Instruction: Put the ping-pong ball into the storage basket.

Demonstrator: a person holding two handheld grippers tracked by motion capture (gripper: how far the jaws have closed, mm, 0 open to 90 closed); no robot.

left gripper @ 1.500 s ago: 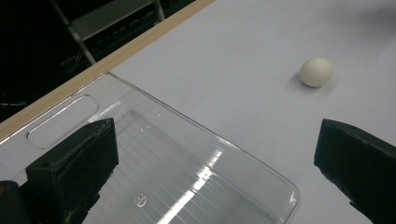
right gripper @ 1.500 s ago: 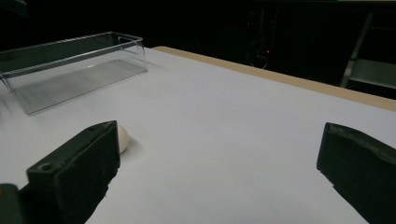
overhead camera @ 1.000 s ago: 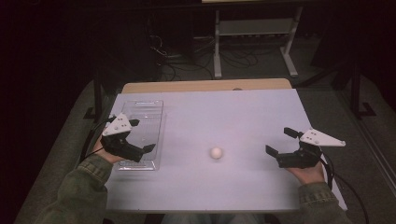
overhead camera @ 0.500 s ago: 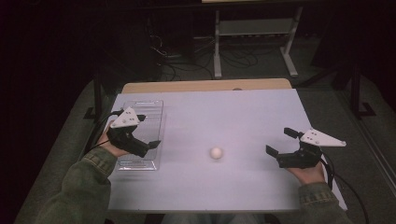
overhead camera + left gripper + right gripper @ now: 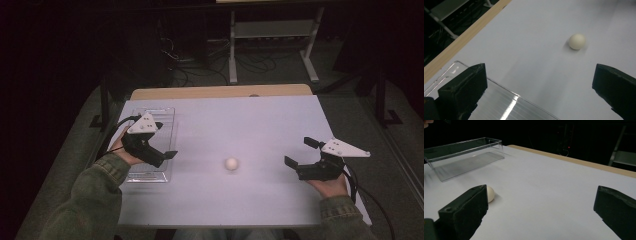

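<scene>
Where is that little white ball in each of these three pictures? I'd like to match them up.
High view: the white ball lies near the middle of the table, between the two grippers.
Left gripper view: the ball sits upper right, ahead of the jaws.
Right gripper view: the ball peeks out at lower left, beside one jaw.
Shared landmark: the clear plastic tray.
</scene>
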